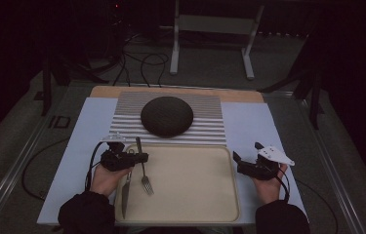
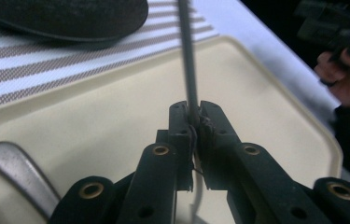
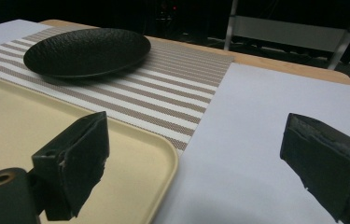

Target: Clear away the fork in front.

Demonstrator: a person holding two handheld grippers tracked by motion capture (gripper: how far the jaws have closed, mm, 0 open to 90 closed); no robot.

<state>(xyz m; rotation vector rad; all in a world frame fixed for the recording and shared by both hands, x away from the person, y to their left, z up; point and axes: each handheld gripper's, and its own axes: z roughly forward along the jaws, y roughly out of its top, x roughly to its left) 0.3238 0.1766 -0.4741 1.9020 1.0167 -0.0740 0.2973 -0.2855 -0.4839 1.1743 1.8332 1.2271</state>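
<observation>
The left gripper (image 1: pixel 140 157) has its fingers clamped on the fork (image 1: pixel 143 170) over the tray (image 1: pixel 195 214), beside the knife (image 1: pixel 125 192), so the pick-up looks done, placing remains, and the right gripper (image 1: pixel 245 156) waits wide open, empty.

Metal fork (image 1: pixel 144 168); seemingly matt plastic tray (image 1: pixel 195 185); rough black plate (image 1: pixel 167 116).

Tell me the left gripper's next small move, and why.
Probably lift the fork a little. The left gripper is shut on its handle, while the tines look to rest on the tray by the knife; the right gripper stands open, apart.
</observation>
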